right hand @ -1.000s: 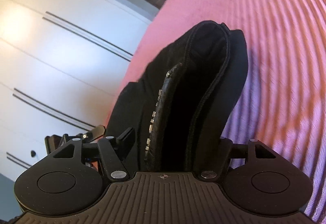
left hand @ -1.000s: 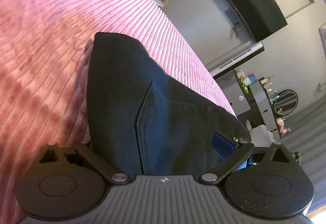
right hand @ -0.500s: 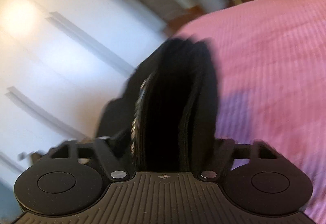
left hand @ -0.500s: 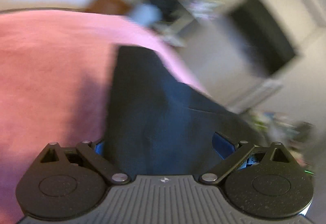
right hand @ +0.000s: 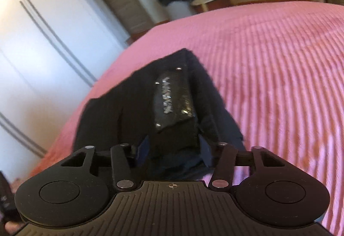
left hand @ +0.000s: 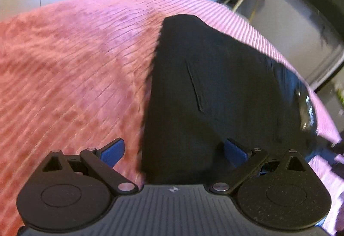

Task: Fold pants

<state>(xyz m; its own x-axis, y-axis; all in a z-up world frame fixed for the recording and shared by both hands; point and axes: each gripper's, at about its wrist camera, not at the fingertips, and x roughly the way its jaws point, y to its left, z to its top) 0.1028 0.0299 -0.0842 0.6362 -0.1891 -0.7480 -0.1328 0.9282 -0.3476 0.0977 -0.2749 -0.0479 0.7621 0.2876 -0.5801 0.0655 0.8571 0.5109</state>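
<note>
Black pants (left hand: 215, 89) lie bunched on the pink bedspread (left hand: 75, 64). Left gripper (left hand: 174, 151) spread wide, holding nothing; right gripper (right hand: 173, 151) clamps the waistband w/ patch (right hand: 172, 100). Risk: one-sided pull skews the fold, layers slide apart.

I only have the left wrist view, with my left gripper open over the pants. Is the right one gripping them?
Observer: Yes. The right gripper is shut on a bunched fold of the pants; fabric fills the gap between its pads.
Operator: Which end is it holding?
Observer: The end with the shiny label patch, which faces up just ahead of the fingers.
Operator: Where does that end lie?
Observer: On the pink bedspread, with its far corner close to the wardrobe-side edge.
</note>
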